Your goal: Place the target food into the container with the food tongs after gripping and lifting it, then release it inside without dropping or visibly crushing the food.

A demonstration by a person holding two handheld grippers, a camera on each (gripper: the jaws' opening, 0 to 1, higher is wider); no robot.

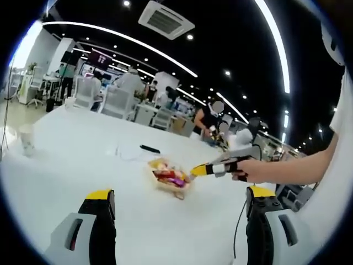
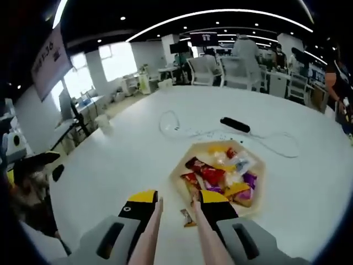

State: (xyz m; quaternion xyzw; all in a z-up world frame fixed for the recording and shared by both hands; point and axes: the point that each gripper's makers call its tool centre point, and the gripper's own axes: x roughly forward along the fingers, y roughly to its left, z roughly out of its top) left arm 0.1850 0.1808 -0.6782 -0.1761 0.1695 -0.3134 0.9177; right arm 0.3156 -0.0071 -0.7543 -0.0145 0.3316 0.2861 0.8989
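Hovering right gripper (image 2: 176, 212) over the near rim of the hexagonal tray (image 2: 185, 160), clenched on the food tongs (image 2: 171, 237) — tong tips flanking a small snack packet (image 2: 187, 218) lying on the table (image 2: 110, 165) just outside that tray. Left gripper (image 1: 179, 207) released, well back from the tray. Risk: thin flat packet slipping from the tips mid-lift — or over-squeezing crushing it.

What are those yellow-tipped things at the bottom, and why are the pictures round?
A person holds a claw tool in each hand, and each carries a fisheye camera, which makes round pictures. The left gripper view looks past the open left claw; the right gripper view looks past the right claw, which squeezes pale food tongs. On the white table sits a tray of wrapped snacks. One small packet lies beside it, between the tongs' arms.
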